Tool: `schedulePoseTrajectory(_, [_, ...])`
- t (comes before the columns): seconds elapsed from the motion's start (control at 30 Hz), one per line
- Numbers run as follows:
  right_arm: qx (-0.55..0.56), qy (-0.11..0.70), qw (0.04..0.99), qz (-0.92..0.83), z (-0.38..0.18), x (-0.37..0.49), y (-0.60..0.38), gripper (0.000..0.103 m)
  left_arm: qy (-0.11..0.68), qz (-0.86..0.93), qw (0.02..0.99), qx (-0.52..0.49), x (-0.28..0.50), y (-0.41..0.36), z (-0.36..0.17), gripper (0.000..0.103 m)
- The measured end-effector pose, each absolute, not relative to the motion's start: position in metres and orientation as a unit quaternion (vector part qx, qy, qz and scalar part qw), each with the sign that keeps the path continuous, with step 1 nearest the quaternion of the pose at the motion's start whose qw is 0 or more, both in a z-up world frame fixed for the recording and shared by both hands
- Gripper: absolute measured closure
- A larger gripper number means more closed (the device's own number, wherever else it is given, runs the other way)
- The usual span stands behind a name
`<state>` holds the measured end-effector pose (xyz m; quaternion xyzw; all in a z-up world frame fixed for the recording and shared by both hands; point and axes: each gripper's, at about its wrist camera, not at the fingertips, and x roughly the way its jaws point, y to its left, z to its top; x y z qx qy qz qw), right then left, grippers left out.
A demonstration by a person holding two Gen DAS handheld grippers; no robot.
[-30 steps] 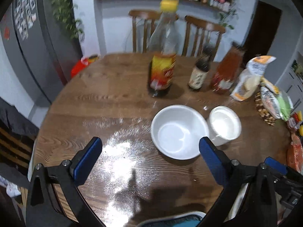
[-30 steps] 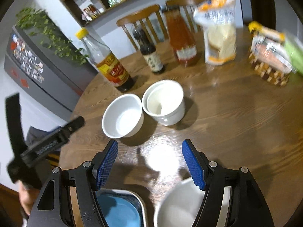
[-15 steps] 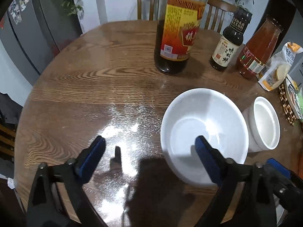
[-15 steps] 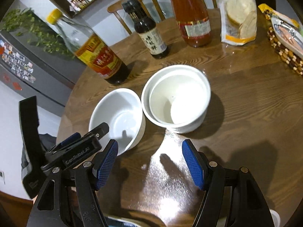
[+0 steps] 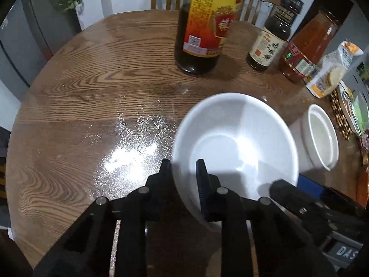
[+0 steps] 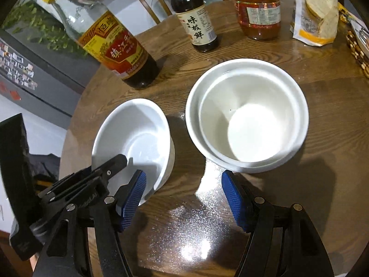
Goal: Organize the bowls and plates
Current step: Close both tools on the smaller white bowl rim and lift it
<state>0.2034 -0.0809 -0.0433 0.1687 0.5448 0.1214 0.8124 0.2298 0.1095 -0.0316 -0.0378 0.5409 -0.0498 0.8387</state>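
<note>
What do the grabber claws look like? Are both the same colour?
Yes. The left gripper and right gripper are black plastic frames with silver bolts at the joints. Each has two flat fingers with ribbed blue pads. The left one's side shows faint white lettering.

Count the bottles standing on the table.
3, all at the far side: a large vinegar bottle on the left, a small dark sauce bottle in the middle, an orange-red sauce bottle on the right. Others may lie outside view.

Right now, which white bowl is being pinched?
The shallow white bowl nearest the vinegar bottle; the left hand-held gripper clamps its rim. The deeper bowl sits untouched.
</note>
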Motion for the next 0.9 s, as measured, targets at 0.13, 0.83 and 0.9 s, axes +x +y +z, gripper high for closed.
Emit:
schedulePoseTrajectory(0.13, [0.158, 0.553, 0.808, 0.129, -0.045, 0.202, -0.075, 0.060, 0.545, -0.067, 0.835, -0.028, 0.220, 0.106, -0.032, 0.082])
schedulePoseTrajectory(0.83, [0.152, 0.560, 0.801, 0.147, -0.045, 0.175, -0.079, 0.086, 0.556, -0.101, 0.825, 0.008, 0.195, 0.075, -0.037, 0.083])
schedulePoseTrajectory(0.9, [0.142, 0.556, 0.806, 0.146, -0.042, 0.173, -0.077, 0.086, 0.557, -0.101, 0.824, 0.008, 0.194, 0.074, -0.036, 0.083])
